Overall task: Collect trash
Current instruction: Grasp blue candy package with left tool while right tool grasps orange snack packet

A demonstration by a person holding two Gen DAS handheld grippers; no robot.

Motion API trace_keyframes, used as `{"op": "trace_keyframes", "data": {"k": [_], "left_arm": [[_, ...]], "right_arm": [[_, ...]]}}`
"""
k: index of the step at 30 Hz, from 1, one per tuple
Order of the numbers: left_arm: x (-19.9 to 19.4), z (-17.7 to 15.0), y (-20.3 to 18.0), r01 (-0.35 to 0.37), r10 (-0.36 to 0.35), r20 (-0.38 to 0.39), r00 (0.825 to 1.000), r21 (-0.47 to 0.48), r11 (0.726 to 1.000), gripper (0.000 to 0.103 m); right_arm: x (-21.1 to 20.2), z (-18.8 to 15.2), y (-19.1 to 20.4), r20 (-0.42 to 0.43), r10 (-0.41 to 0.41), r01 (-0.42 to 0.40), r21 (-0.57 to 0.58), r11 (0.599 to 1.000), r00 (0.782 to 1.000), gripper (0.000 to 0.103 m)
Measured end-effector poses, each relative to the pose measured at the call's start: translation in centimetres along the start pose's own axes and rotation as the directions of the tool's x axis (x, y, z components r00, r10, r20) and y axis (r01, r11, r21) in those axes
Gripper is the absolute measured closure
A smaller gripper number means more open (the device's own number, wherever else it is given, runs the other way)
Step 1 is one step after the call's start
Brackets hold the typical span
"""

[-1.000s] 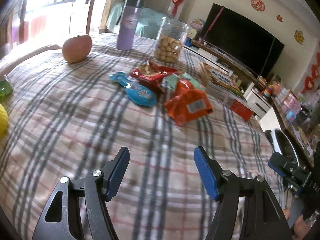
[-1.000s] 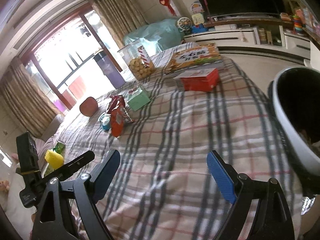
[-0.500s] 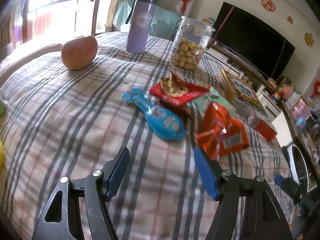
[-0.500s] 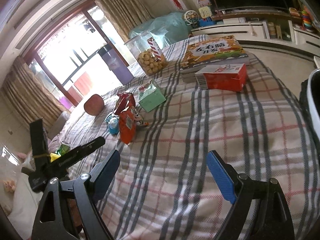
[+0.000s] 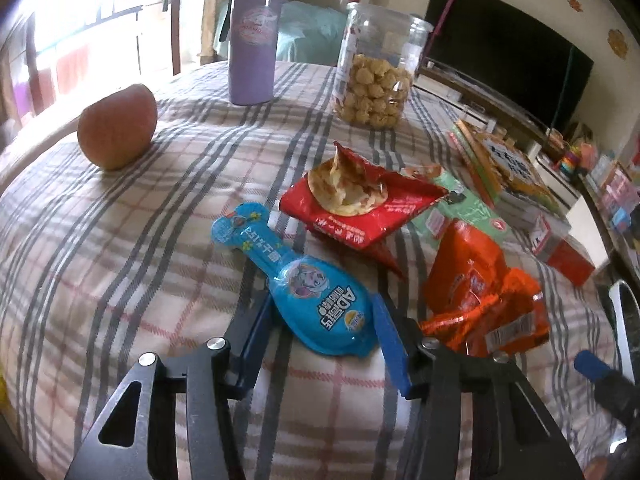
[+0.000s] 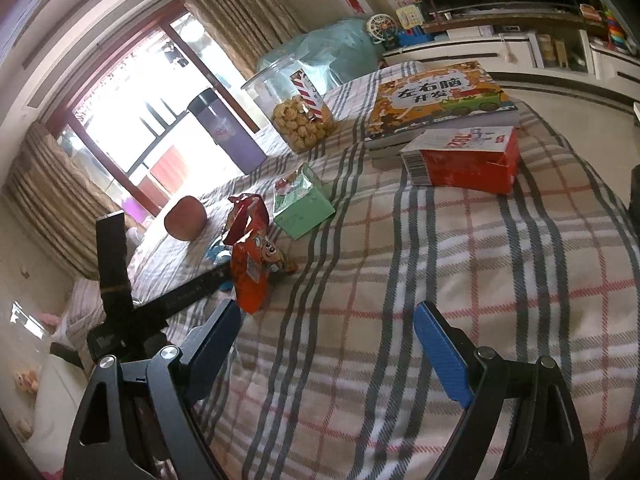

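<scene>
No trash was collected yet: left gripper stood spread around the blue wrapper, unclamped; right gripper hung released, empty; red wrapper and orange wrapper remained

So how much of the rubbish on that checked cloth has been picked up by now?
Nothing looks collected yet. The left tool has its open fingers either side of the blue plastic drink pouch, not yet closed on it. The right tool is open and empty. The torn red snack bag, crumpled orange wrapper and green packet lie on the checked cloth.
</scene>
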State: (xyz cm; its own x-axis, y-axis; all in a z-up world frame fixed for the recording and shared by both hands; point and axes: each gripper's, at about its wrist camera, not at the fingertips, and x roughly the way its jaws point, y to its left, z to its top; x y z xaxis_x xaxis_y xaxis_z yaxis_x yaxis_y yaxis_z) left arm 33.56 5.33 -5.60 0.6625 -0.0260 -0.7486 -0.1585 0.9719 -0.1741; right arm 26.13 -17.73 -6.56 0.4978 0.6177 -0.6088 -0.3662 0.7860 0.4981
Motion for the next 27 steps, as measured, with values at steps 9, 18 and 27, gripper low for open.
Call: {"op": "trace_keyframes", "data": {"k": [9, 18, 27], "left_arm": [[-3.8, -3.0, 2.1, 0.101, -0.101, -0.020, 0.995, 0.001, 0.995, 0.055], [-6.7, -5.5, 3.4, 0.120, -0.118, -0.052, 0.992, 0.024, 0.993, 0.053], [-7.2, -6.3, 1.5, 0.030, -0.030, -0.022, 0.999, -0.001, 1.000, 0.034]], "right_arm": [[2.7, 0.3, 2.4, -0.037, 0.032, -0.034, -0.049, 0.998, 0.999, 0.014], [6.2, 1.2, 4.6, -0.054, 0.018, -0.023, -0.097, 0.995, 0.998, 0.023], [7.2, 1.3, 5.0, -0.062, 0.052, -0.058, -0.109, 0.992, 0.997, 0.077]]}}
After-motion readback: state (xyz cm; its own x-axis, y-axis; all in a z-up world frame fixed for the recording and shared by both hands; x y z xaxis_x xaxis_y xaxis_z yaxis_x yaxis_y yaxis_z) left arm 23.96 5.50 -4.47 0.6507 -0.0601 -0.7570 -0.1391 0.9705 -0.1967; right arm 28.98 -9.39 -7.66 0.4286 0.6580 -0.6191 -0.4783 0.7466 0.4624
